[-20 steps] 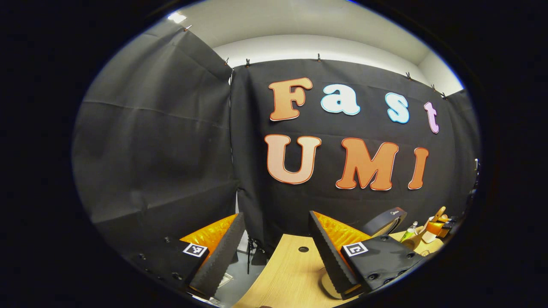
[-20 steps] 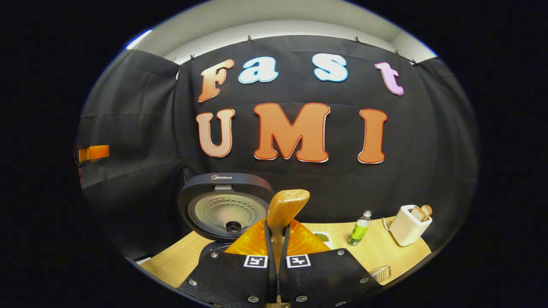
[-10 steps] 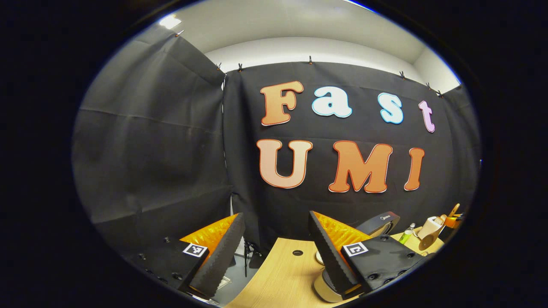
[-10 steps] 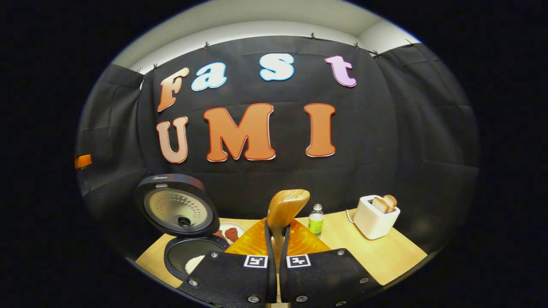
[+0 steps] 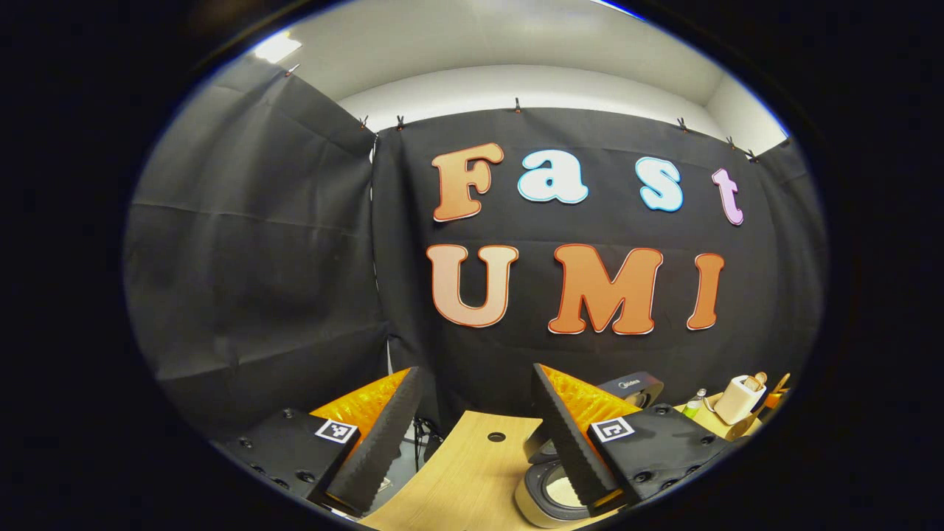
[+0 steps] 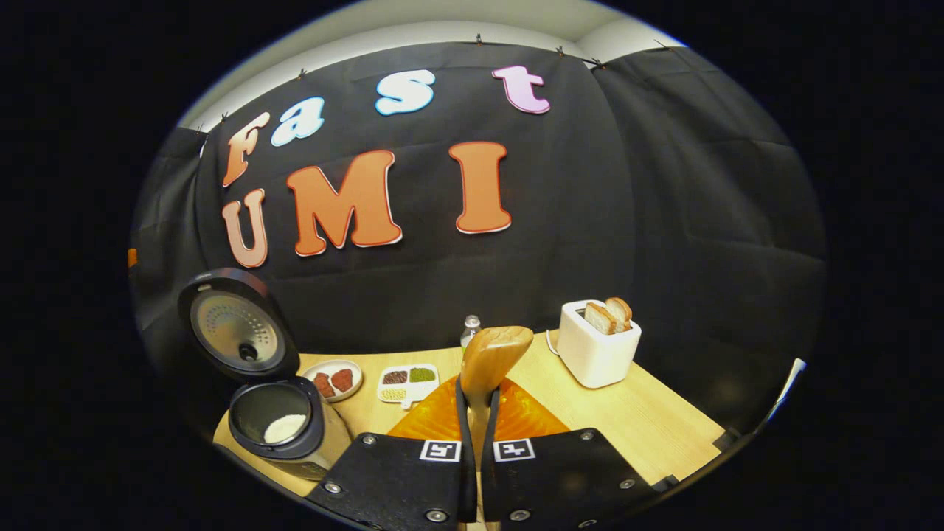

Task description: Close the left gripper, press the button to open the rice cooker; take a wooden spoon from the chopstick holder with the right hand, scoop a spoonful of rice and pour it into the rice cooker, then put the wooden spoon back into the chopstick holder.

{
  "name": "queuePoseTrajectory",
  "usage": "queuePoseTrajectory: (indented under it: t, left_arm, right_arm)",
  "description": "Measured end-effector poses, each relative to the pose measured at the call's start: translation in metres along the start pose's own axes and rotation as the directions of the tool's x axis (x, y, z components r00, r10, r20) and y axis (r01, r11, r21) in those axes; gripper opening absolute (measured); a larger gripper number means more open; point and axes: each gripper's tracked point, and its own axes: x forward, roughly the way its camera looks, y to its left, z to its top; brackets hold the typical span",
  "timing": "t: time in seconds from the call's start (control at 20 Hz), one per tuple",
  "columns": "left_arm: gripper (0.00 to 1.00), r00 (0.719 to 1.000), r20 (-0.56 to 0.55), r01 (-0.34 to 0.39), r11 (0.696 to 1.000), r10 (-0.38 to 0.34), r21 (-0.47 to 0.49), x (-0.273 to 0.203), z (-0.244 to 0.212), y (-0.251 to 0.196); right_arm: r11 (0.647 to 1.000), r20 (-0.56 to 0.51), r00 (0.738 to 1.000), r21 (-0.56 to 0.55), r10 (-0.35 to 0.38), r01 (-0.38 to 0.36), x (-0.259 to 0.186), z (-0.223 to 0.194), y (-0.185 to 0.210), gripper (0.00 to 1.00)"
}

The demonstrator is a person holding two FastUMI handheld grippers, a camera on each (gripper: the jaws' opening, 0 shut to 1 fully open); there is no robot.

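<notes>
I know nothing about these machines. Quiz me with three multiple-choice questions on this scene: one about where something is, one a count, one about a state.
1. Where is the toaster?
A. On the table's far right side
B. Inside the rice cooker
C. On the floor

2. How many bread slices stick out of the toaster?
A. None
B. Two
C. Five

3. What state is the rice cooker in?
A. Lid shut
B. Lid up, with rice in the pot
C. Tipped on its side

Answers:
1. A: in the right gripper view it stands on the wooden table, right of the wooden spoon that the right claw grips.
2. B: two slices show at its top.
3. B: the lid stands up and white rice lies inside.
</notes>
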Motion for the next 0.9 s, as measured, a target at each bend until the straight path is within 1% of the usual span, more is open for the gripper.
queuePoseTrajectory:
  t: [0.1,0.25,0.55,0.7,0.9]
  left_arm:
    - [0.97,1.000,-0.003,0.006,1.000,-0.006,-0.007,-0.006,0.000,-0.015]
    - [0.97,1.000,-0.005,-0.009,1.000,0.009,-0.001,-0.013,-0.001,-0.026]
    - [0.97,0.999,-0.023,-0.029,0.999,0.030,0.017,-0.026,-0.005,-0.045]
    - [0.97,0.999,-0.019,-0.039,0.999,0.040,0.028,-0.030,-0.004,-0.050]
    - [0.97,0.998,-0.030,-0.060,0.998,0.061,0.033,-0.031,-0.007,-0.054]
  right_arm:
    - [1.000,-0.034,0.999,0.020,-0.001,0.002,0.010,-0.019,-0.013,0.02]
    - [0.998,-0.089,0.996,0.058,0.011,-0.005,0.024,-0.050,-0.026,0.02]
    - [0.993,-0.157,0.987,0.116,0.046,-0.028,0.047,-0.098,-0.033,0.02]
    - [0.990,-0.178,0.983,0.141,0.053,-0.027,0.056,-0.112,-0.038,0.02]
    - [0.980,-0.195,0.977,0.193,0.086,-0.048,0.059,-0.122,-0.039,0.03]
